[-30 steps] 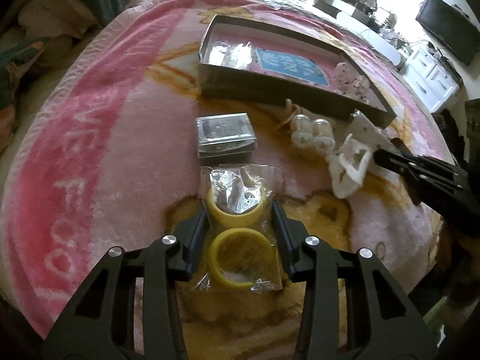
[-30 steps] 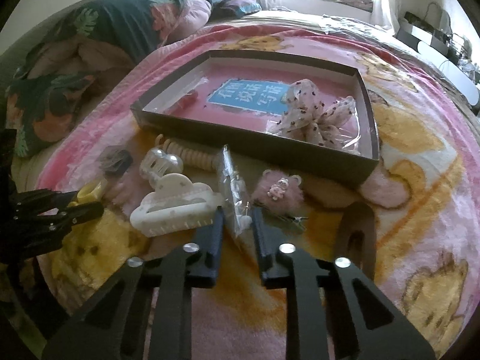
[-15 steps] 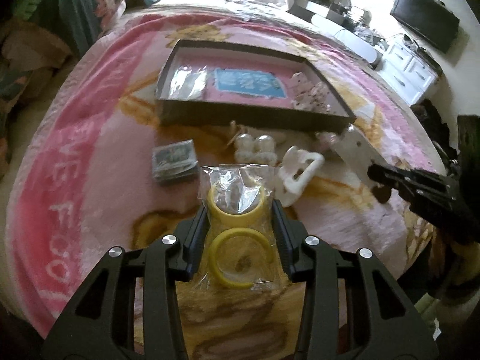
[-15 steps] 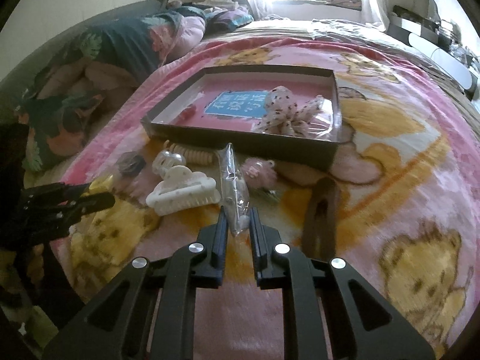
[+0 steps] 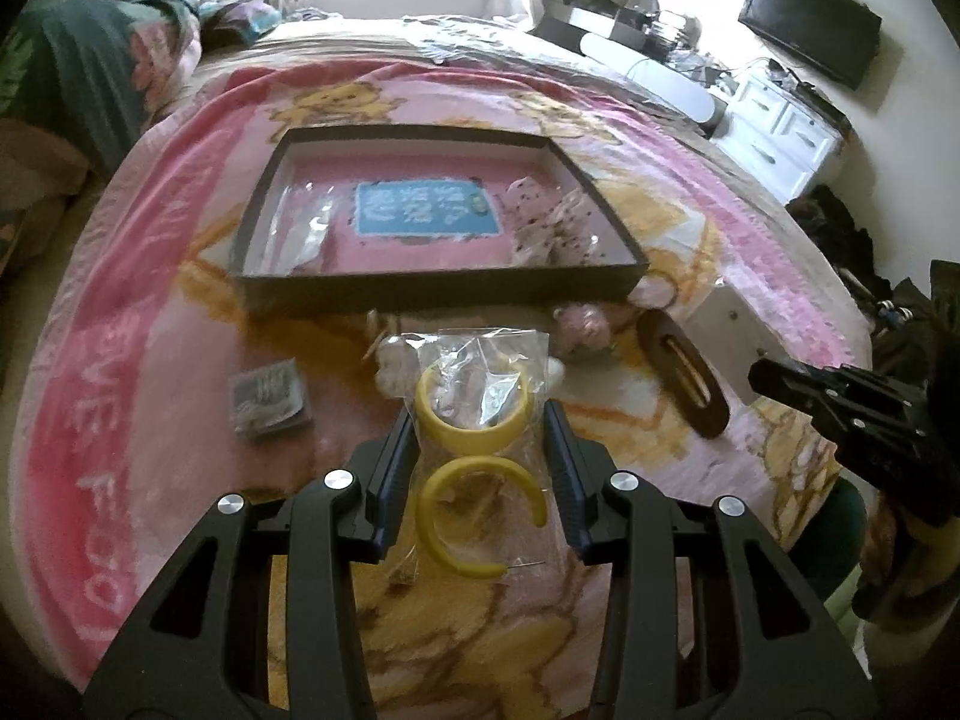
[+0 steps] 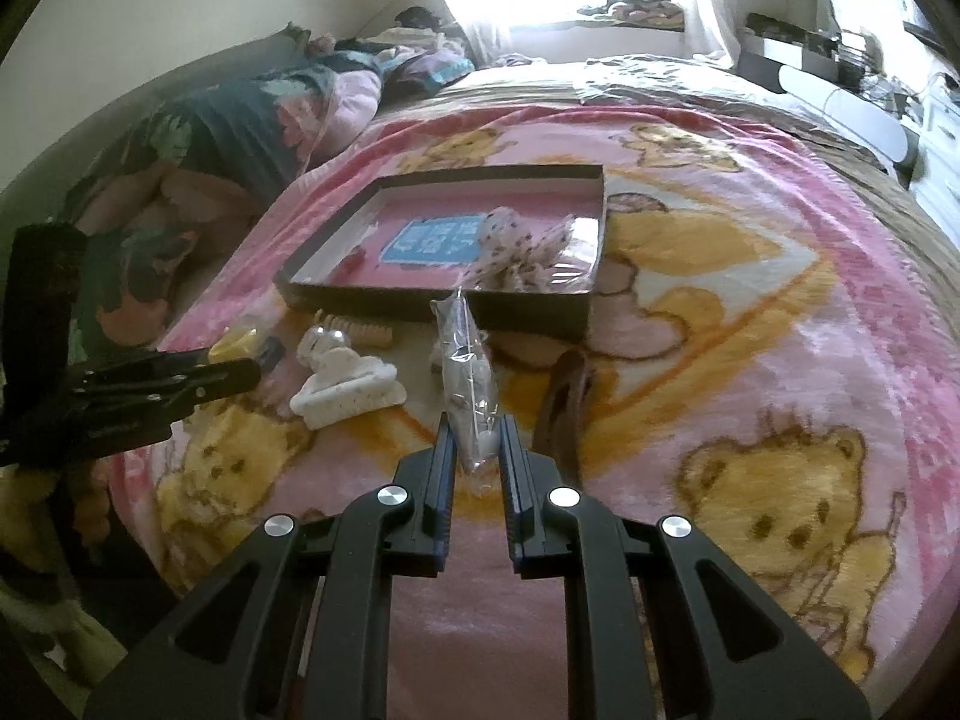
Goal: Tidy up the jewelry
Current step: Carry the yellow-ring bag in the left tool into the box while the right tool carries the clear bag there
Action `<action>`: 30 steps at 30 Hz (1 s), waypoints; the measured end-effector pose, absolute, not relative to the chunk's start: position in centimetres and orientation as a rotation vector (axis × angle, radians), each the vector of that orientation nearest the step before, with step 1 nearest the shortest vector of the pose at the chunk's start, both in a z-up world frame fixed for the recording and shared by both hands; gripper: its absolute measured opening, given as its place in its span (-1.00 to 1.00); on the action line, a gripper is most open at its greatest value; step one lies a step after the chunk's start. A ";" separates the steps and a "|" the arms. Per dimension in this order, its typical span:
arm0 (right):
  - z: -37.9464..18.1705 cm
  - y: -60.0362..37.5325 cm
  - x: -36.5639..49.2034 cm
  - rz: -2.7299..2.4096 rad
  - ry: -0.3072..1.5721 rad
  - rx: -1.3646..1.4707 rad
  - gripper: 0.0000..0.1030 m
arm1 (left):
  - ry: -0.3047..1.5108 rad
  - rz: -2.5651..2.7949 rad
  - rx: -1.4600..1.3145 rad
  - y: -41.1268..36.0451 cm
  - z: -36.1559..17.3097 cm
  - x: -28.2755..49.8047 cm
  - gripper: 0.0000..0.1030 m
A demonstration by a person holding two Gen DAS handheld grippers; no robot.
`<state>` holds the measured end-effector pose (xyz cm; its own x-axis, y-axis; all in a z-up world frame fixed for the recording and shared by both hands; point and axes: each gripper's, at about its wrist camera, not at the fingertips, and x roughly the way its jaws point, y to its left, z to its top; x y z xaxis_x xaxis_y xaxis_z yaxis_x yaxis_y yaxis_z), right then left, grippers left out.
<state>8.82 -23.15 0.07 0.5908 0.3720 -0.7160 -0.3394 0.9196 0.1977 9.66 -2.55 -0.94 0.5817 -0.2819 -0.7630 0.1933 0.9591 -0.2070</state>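
Oddly, each gripper clamps a clear bag: left [image 5: 480,438] holds yellow bangles [image 5: 474,408], right [image 6: 477,450] unreadable contents.

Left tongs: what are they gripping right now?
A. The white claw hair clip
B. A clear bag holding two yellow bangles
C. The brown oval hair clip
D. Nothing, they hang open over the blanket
B: in the left wrist view the left tongs press on both sides of the clear bag of yellow bangles, while the white claw hair clip and brown oval hair clip lie on the blanket.
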 end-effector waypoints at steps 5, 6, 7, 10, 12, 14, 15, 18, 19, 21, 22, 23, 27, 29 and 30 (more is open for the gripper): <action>0.8 -23.6 9.2 0.404 0.828 0.052 -0.74 | 0.892 -0.284 -0.104 -3.2 0.1 10.7 -0.36; 1.0 -23.6 9.3 0.402 0.826 0.053 -0.74 | 0.890 -0.283 -0.105 -3.2 0.1 10.8 -0.36; 1.1 -23.7 9.4 0.402 0.824 0.054 -0.74 | 0.886 -0.283 -0.108 -3.2 0.3 11.1 -0.36; 1.7 -23.8 9.9 0.399 0.812 0.058 -0.74 | 0.875 -0.281 -0.109 -3.3 0.9 11.8 -0.36; 2.2 -23.7 10.3 0.398 0.799 0.059 -0.74 | 0.867 -0.281 -0.112 -3.3 1.2 12.2 -0.36; 2.8 -23.6 10.7 0.398 0.786 0.061 -0.74 | 0.856 -0.276 -0.110 -3.3 1.7 12.9 -0.36; 3.1 -23.6 11.0 0.398 0.777 0.061 -0.74 | 0.851 -0.276 -0.113 -3.2 1.9 13.2 -0.36; 4.0 -23.3 11.7 0.400 0.758 0.062 -0.74 | 0.840 -0.272 -0.112 -3.0 2.5 14.1 -0.36; 4.2 -23.2 11.9 0.400 0.753 0.059 -0.74 | 0.836 -0.269 -0.114 -3.0 2.8 14.5 -0.36; 4.7 -23.0 12.5 0.399 0.741 0.054 -0.74 | 0.830 -0.265 -0.118 -2.8 3.2 15.4 -0.36; 4.8 -23.0 12.8 0.399 0.737 0.055 -0.74 | 0.828 -0.265 -0.120 -2.7 3.3 15.7 -0.36; 5.0 -22.9 13.2 0.397 0.734 0.057 -0.74 | 0.826 -0.264 -0.120 -2.6 3.4 16.0 -0.36; 5.5 -22.6 14.6 0.393 0.724 0.075 -0.74 | 0.827 -0.262 -0.116 -2.4 3.7 17.5 -0.36; 5.7 -22.4 15.3 0.390 0.719 0.073 -0.74 | 0.826 -0.254 -0.108 -2.3 3.7 18.0 -0.36; 5.7 -22.4 15.6 0.388 0.719 0.073 -0.74 | 0.827 -0.253 -0.107 -2.2 3.7 18.4 -0.36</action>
<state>15.60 -22.42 5.72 0.6844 0.3710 -0.6277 -0.3213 0.9262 0.1971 18.37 -2.19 3.72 0.6490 -0.2633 -0.7138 0.1805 0.9647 -0.1917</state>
